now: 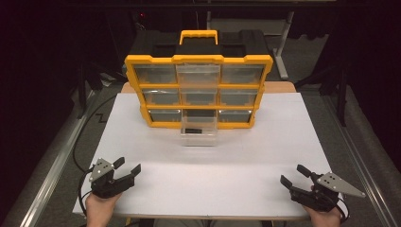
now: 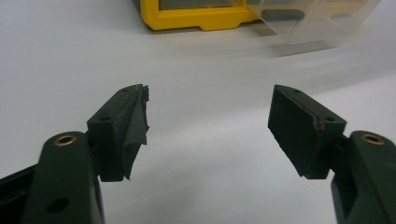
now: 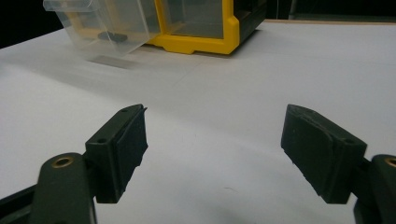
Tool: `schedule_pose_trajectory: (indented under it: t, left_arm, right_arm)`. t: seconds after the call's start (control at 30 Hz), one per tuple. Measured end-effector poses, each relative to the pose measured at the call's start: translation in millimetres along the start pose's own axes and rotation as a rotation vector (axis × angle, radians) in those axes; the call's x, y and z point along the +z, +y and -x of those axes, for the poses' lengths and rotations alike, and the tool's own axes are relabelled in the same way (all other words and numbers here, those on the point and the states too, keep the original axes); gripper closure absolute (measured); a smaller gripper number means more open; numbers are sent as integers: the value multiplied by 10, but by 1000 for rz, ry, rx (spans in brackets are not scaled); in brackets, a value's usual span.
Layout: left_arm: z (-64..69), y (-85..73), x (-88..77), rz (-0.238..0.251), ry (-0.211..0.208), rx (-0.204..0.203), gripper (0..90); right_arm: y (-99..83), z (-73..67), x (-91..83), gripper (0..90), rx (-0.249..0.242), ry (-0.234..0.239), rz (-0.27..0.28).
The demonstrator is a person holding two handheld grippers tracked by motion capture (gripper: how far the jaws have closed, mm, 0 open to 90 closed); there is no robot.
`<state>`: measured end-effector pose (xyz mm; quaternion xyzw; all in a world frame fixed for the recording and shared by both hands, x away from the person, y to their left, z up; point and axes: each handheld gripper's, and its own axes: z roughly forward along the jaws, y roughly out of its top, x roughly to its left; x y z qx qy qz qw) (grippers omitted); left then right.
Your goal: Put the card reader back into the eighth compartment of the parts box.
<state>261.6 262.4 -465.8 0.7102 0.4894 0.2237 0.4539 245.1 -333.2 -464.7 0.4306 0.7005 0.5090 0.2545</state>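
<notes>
Two grippers, left gripper [image 1: 126, 169] and right gripper [image 1: 293, 176], are held wide and empty. A clear drawer [image 1: 199, 130], pulled from the yellow cabinet [image 1: 198, 59], looks light, slippery; its front rim is best pinched.

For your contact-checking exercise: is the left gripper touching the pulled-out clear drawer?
Apart. The high view shows the left gripper near the table's front edge, with bare white tabletop between it and the clear drawer.

From where I stand, nothing here can be read: the yellow organizer [image 1: 198, 90] shows no legible label, brand or number on its frame or handle, and the clear drawer [image 1: 199, 132] pulled out of its bottom row bears no marking either.
</notes>
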Motion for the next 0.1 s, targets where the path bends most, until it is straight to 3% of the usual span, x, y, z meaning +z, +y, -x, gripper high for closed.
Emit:
schedule_pose_trajectory:
  t: [0.1]
  left_arm:
    - [2,-3,-1,-1,-2,0,294]
  right_arm:
    - [0,-2,-2,226,0,-1,1]
